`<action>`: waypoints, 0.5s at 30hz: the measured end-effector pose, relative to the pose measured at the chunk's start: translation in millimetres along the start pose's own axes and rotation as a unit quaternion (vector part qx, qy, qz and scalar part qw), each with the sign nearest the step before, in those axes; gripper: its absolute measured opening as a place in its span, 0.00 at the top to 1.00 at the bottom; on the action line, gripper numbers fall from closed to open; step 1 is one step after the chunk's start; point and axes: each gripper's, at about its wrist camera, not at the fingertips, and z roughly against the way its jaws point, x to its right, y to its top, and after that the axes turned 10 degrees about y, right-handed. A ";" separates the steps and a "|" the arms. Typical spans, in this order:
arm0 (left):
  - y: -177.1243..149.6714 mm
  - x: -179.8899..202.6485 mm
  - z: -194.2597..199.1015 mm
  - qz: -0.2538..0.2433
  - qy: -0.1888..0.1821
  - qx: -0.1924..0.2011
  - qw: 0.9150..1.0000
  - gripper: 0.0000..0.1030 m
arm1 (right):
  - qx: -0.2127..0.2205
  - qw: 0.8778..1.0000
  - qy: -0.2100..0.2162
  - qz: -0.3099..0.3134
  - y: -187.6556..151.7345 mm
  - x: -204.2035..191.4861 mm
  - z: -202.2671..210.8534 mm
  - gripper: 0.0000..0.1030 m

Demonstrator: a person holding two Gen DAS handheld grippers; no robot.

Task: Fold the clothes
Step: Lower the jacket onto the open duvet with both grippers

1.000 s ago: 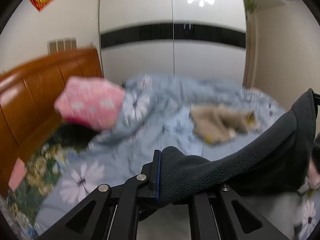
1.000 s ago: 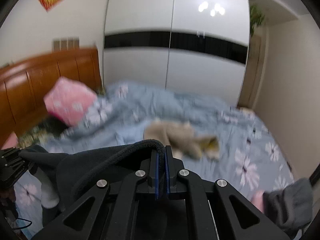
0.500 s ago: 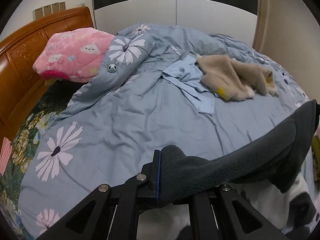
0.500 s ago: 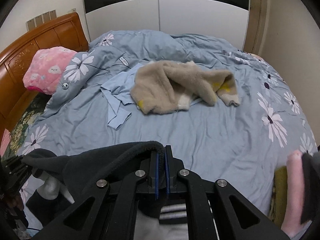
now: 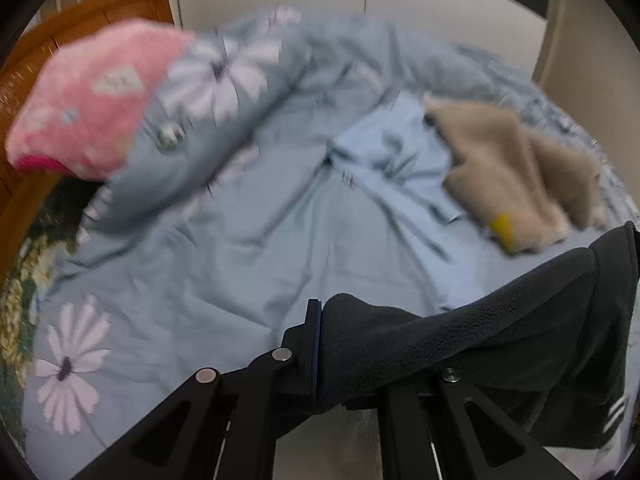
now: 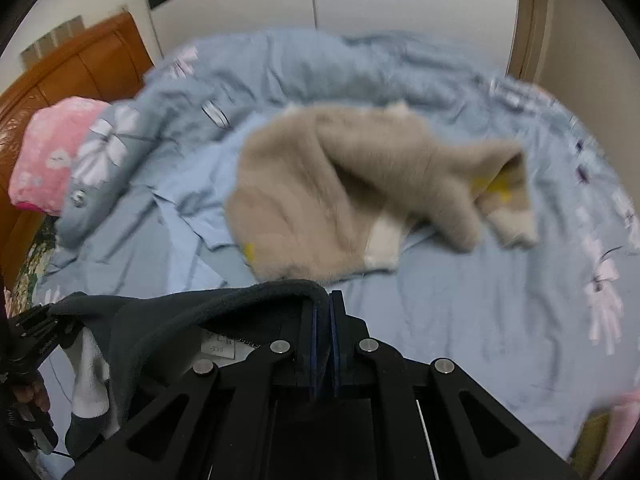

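Observation:
A dark grey fleece garment [image 5: 500, 340] hangs stretched between my two grippers above the bed. My left gripper [image 5: 320, 344] is shut on one end of it. My right gripper [image 6: 323, 332] is shut on the other end [image 6: 224, 308]; a white label shows inside the garment. A beige fluffy sweater [image 6: 352, 196] lies crumpled on the bed ahead, also in the left wrist view [image 5: 516, 184]. A light blue shirt [image 5: 392, 168] lies beside it, partly under it.
The bed has a blue floral duvet [image 5: 192, 272]. A pink pillow [image 5: 92, 100] leans at the wooden headboard [image 6: 72, 68] on the left. A white wardrobe [image 6: 320, 4] stands behind the bed. The other gripper shows at the left edge [image 6: 28, 344].
Both views have tilted down and come closer to the bed. The sweater and shirt now look larger and nearer. Both grippers stay shut on the dark garment.

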 end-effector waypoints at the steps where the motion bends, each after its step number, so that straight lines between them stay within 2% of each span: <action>1: -0.8 1.4 -11.6 -0.003 0.003 -0.010 1.000 0.92 | -0.011 1.000 0.002 -0.005 0.0 5.2 -14.5 0.95; 8: -1.2 14.3 -49.2 -0.034 0.012 -0.035 0.999 0.89 | -0.060 0.997 0.014 -0.039 -1.5 32.2 -79.1 0.94; 12: -0.6 20.1 -56.6 -0.055 0.014 -0.045 0.997 0.88 | -0.083 0.995 0.024 -0.047 -4.0 40.0 -94.2 0.93; 13: -0.2 20.7 -56.4 -0.060 0.014 -0.046 0.997 0.87 | -0.083 0.995 0.028 -0.046 -4.2 40.8 -93.3 0.92; 15: 1.9 19.3 -52.8 -0.067 0.006 -0.050 0.996 0.87 | -0.077 0.995 0.045 -0.047 -3.2 41.8 -83.4 0.83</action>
